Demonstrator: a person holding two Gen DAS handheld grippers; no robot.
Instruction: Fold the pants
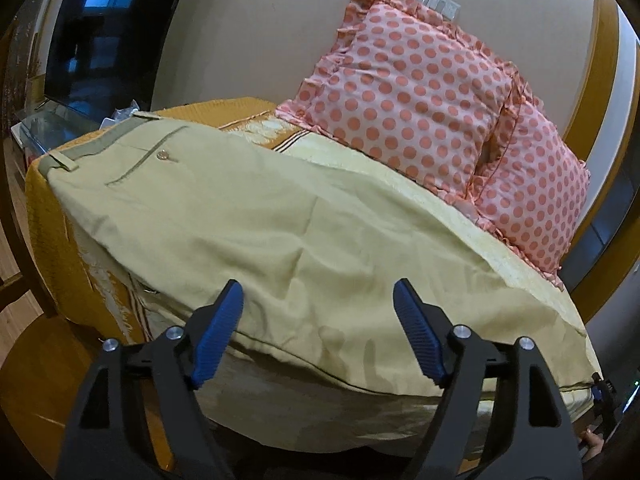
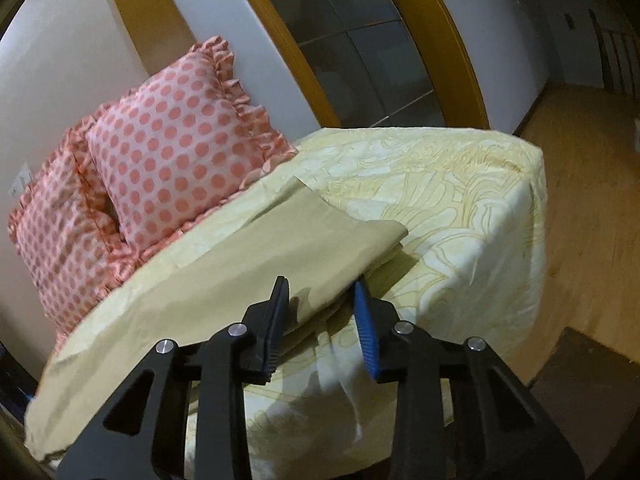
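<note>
Khaki pants [image 1: 248,216] lie flat along the bed, waistband [image 1: 92,142] with belt loops and a buttoned back pocket at the far left. My left gripper [image 1: 318,292] is open, its blue pads just above the pants' near edge, holding nothing. In the right wrist view the leg end [image 2: 280,248] of the pants lies on the yellow floral bedsheet [image 2: 460,208]. My right gripper [image 2: 322,288] is open, its jaws either side of the leg's near edge, not closed on the cloth.
Two pink polka-dot pillows [image 1: 404,92] [image 2: 176,144] lean against the wall behind the pants. A dark TV [image 1: 100,40] stands left of the bed. Wooden floor [image 2: 592,208] lies beyond the bed's right corner. A glass door [image 2: 360,48] with a wooden frame is behind.
</note>
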